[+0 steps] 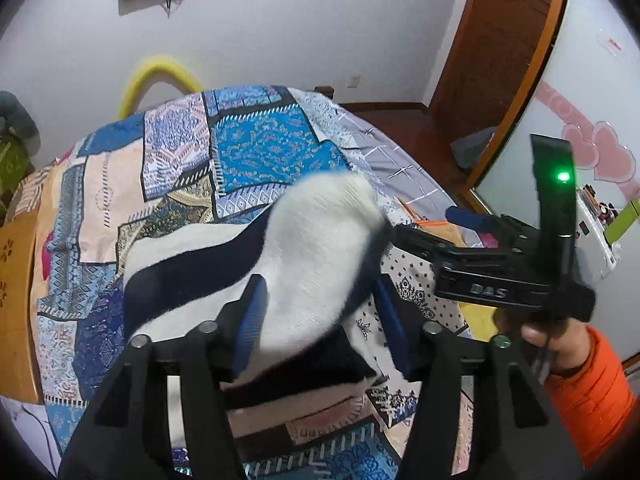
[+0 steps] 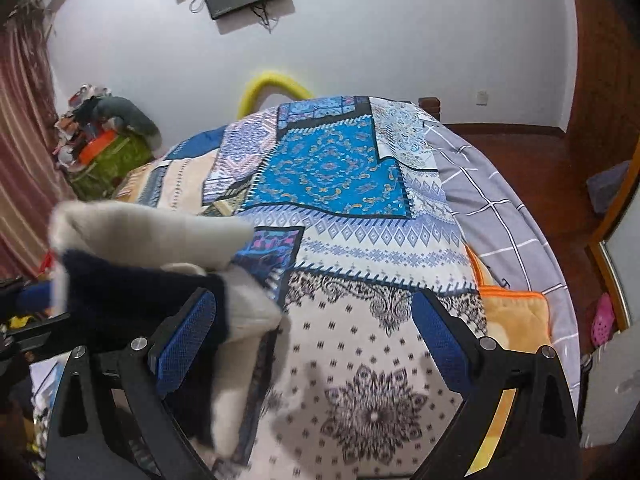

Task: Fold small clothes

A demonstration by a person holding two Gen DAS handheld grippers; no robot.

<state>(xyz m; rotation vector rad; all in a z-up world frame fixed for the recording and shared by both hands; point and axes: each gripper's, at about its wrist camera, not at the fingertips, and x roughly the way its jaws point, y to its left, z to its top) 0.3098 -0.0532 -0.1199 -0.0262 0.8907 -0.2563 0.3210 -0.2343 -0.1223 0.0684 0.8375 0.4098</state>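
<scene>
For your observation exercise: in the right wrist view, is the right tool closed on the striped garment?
No: the right tool stands wide open, and the striped garment hangs beside its left finger only.

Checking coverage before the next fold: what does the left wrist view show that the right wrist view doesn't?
Left wrist only: the right gripper from outside, the hand holding it, an orange sleeve. Right wrist only: the striped curtain, a pink shoe. Both: the striped garment, patchwork quilt, yellow tube.

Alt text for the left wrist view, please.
A white-and-navy striped sock lies between the left gripper's parted blue pads over a patchwork quilt; the right gripper, held by a hand, sits just right.
</scene>
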